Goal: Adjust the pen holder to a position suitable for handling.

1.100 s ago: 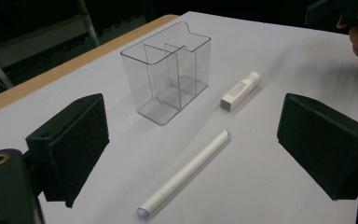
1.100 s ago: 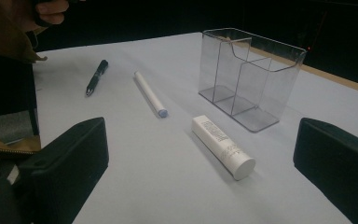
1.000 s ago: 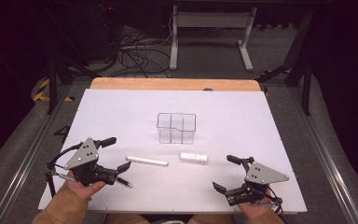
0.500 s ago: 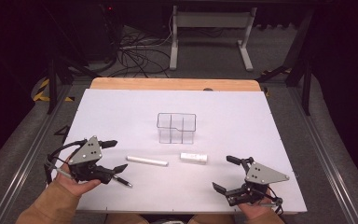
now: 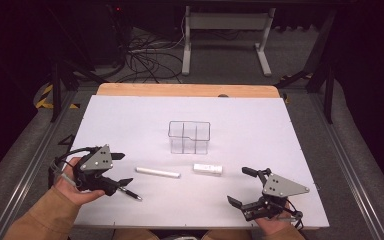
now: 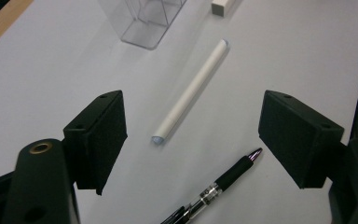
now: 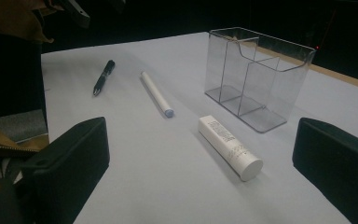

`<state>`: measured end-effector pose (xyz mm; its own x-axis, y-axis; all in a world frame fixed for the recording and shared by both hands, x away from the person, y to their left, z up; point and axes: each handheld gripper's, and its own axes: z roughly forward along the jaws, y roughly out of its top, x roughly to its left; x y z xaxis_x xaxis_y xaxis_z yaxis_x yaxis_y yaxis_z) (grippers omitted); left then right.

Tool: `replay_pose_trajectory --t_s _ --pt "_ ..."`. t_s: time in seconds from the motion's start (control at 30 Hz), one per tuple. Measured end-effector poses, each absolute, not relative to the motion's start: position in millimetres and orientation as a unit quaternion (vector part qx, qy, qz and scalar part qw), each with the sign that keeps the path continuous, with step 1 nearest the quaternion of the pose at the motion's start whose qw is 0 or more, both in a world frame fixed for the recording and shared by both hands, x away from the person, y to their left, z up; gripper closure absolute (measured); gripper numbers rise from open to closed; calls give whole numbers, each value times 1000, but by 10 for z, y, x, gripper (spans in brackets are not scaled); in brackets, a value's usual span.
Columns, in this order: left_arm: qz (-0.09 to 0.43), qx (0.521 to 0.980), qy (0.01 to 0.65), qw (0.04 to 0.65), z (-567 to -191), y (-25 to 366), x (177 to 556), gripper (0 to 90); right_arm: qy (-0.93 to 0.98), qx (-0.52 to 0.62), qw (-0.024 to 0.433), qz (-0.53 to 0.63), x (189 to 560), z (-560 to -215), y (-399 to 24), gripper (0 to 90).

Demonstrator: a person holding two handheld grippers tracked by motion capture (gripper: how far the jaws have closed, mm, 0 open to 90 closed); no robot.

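A black pen [image 5: 127, 192] lies on the white table top [image 5: 130, 120] at the front left, just by my left gripper [image 5: 124, 169]. That gripper is open, its jaws have just been closing, and the pads touch nothing. In the left gripper view [image 6: 191, 135] the pen's tip [image 6: 254, 154] and the near end of a white stick [image 6: 193, 88] lie on the table in the gap between the jaws. A white tube [image 5: 207, 169] rests to the right of the stick [image 5: 157, 173]. My right gripper [image 5: 238, 185] is open at the front right, with the tube [image 7: 228, 147] ahead of it.
A clear plastic organizer [image 5: 189, 136] with several compartments stands upright mid-table, behind the stick and tube; it also appears as the organizer [image 7: 256, 74] in the right gripper view. A wooden strip [image 5: 185, 90] edges the table's far side. Cables and a stand's legs lie on the floor beyond.
The left gripper's jaws have narrowed a little and the left hand has shifted slightly to the left. The right gripper and the objects on the table have not moved.
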<state>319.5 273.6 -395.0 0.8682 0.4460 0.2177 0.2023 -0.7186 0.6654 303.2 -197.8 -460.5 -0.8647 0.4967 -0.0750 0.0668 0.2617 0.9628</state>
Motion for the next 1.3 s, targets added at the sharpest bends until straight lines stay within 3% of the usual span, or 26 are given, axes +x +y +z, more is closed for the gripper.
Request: replay_pose_trajectory --t_s 1.3 --pt "155 964 85 197 -4157 2750 3317 414 776 172 169 583 3048 -4611 -1950 62"
